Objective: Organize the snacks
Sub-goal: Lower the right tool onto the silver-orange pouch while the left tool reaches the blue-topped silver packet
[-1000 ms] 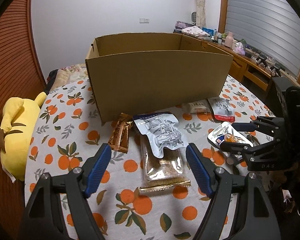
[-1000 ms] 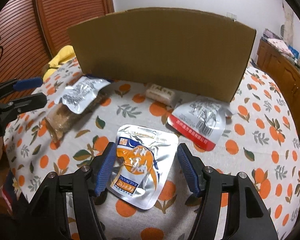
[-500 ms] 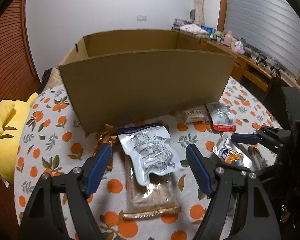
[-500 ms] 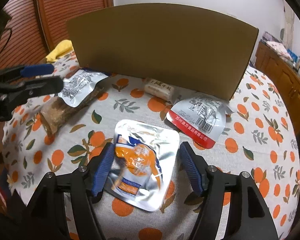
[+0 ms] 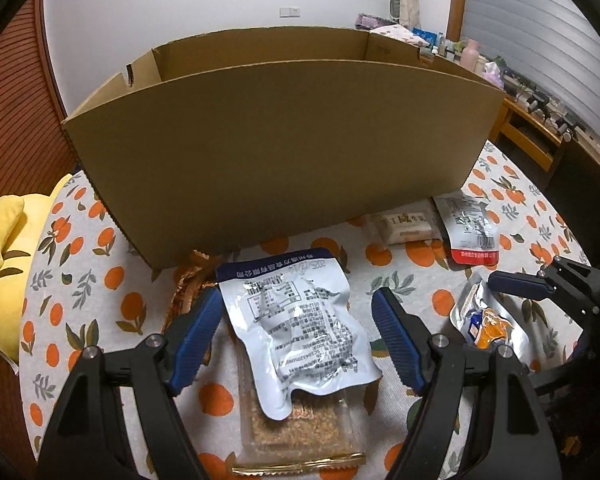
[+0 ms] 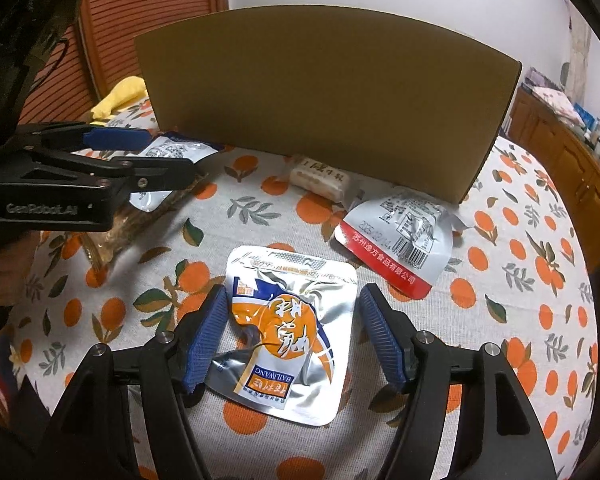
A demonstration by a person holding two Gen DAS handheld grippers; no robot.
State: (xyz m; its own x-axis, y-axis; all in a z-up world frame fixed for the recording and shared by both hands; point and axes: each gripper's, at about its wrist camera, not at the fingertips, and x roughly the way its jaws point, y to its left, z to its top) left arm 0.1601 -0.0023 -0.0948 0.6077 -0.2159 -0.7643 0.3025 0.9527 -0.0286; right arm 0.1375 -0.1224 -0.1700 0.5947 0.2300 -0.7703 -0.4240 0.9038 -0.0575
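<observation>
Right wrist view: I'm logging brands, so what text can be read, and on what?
"BAILIWANG": orange pouch between the open right gripper fingers.
"GenRobot.AI": body of the left gripper.
"2025/02/14": red-edged pouch, beside Chinese print and a barcode whose digits are too small.
Chinese characters on the white bar: blurred.
Blue-topped pouch: print unreadable.

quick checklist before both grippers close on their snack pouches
1. Left gripper open around the silver pouch with blue edge: ok.
2. That pouch free to lift: ok, it lies on top of the clear cracker pack.
3. Right gripper open around the orange Bailiwang pouch: ok.
4. Red-edged pouch outside the right fingers: ok.
5. Cardboard box open on top: ok.
6. Room inside the box: cannot tell.
</observation>
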